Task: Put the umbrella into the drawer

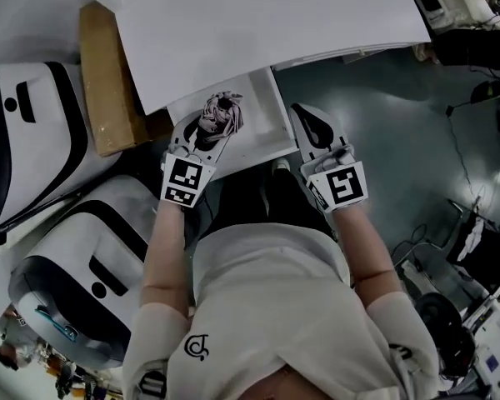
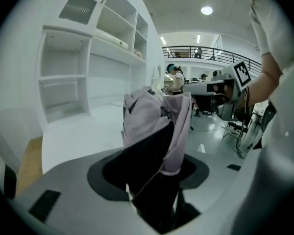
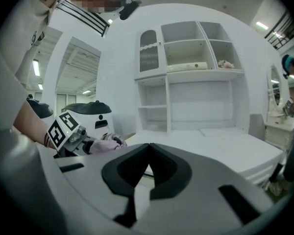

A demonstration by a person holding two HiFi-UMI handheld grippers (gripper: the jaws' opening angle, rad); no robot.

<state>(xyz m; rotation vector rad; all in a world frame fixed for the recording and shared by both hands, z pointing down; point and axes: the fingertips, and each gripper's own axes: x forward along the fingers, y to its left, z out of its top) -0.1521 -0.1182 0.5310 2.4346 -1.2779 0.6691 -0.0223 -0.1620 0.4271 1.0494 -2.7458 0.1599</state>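
The folded umbrella (image 1: 222,111), pale lilac cloth over a black body, hangs just above the open white drawer (image 1: 264,107) under the desk. My left gripper (image 1: 202,136) is shut on the umbrella; in the left gripper view the umbrella (image 2: 154,126) rises between the jaws and fills the middle. My right gripper (image 1: 314,130) is beside the drawer's right side, shut, nothing in it; in its own view the right gripper (image 3: 148,154) has its pads touching. That view also shows the left gripper (image 3: 71,133) with the umbrella (image 3: 105,143) at the left.
The white desk top (image 1: 267,15) overhangs the drawer. A cardboard box (image 1: 108,77) leans at the desk's left. Two white machines with black stripes (image 1: 42,140) stand at the left. Cables and gear (image 1: 475,248) lie on the grey floor at the right. White shelves (image 3: 186,72) rise behind the desk.
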